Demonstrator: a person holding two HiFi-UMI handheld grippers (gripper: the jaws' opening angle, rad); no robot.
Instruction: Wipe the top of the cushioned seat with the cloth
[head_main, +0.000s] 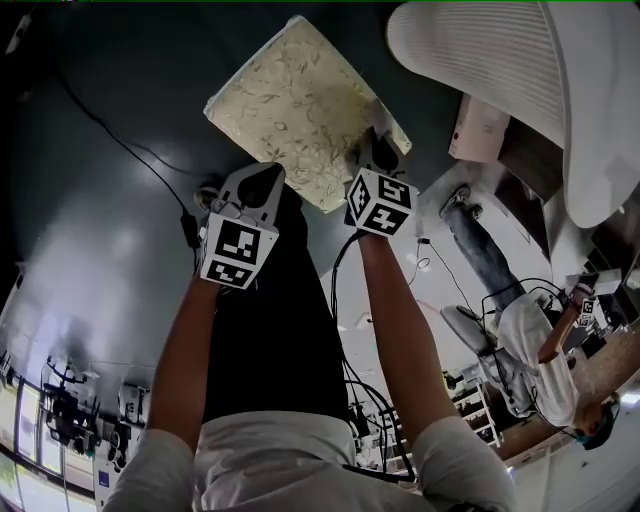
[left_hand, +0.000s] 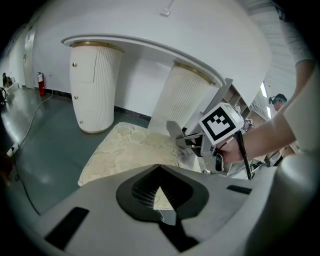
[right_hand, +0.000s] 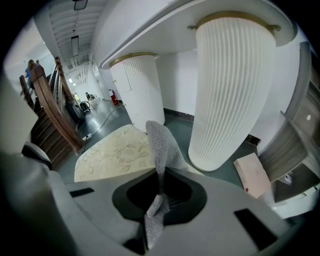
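The cushioned seat is a cream pad with a leaf pattern, lying flat on the dark floor; it also shows as a pale pad ahead of the left jaws and as the cream pad left of the right jaws. My right gripper hangs over the seat's near right edge, shut on a grey knitted cloth that stands up out of the jaws. My left gripper hovers by the seat's near edge, its tips together with nothing between them. The right gripper appears to its right.
Two white fluted pedestals carry a white tabletop just beyond the seat. A pink box lies on the floor at the right. A cable crosses the floor at the left. Another person is at the right.
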